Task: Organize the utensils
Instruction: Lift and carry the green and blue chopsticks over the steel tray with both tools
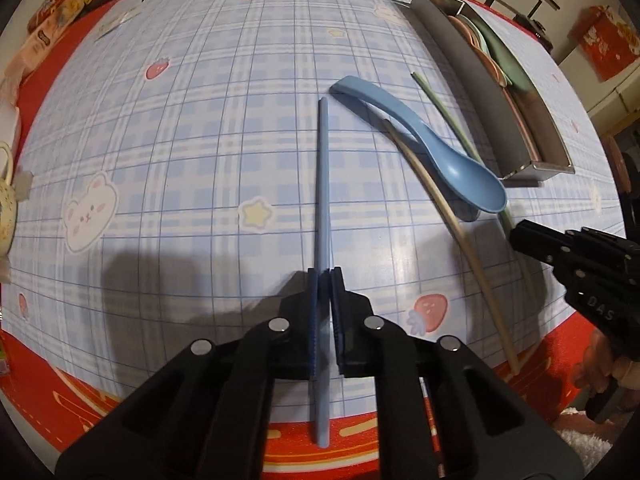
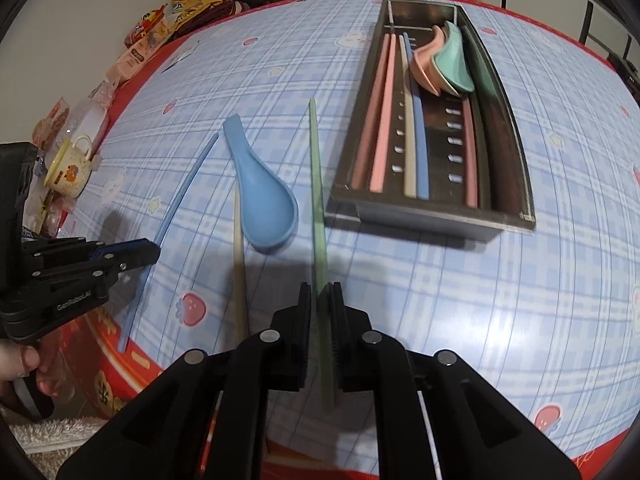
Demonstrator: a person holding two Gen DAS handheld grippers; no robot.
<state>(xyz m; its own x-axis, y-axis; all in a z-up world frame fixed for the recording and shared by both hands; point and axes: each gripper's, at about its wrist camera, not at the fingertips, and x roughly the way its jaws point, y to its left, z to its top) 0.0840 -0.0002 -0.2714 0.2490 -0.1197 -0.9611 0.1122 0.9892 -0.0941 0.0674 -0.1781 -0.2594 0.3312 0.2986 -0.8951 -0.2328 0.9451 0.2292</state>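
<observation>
Blue chopstick [image 1: 324, 184]: pinched between the pads of the left gripper [image 1: 325, 276], jaws pressed together on it near its lower end; the rest runs away across the cloth, its far tip just beside the spoon handle.
Left gripper from the right wrist view [image 2: 154, 251]: fingers clamp the blue chopstick [image 2: 180, 196] from the side; a person's hand [image 2: 24, 364] grips the handle below.
Green chopstick [image 2: 318, 184]: held in the right gripper [image 2: 321, 292], jaws closed on its near part; its far end points up the table alongside the tray's left wall.
Right gripper from the left wrist view [image 1: 520, 236]: its tip sits over the green chopstick [image 1: 448, 120] at the right edge.
Blue spoon [image 2: 260, 192]: lies bowl-up on the tablecloth [image 2: 520, 300] between the two held sticks, handle pointing away, not gripped.
Beige chopstick [image 2: 239, 264]: flat on the cloth, passing under the spoon bowl.
Metal tray [image 2: 440, 218]: right of the green stick, well up the table.
Tray contents: pink chopsticks [image 2: 380, 120], one cream and one blue stick side by side, another pink one further right; pink and mint spoons [image 2: 444, 60] nested at the far end.
Yellow mug [image 2: 70, 166]: far left table edge.
</observation>
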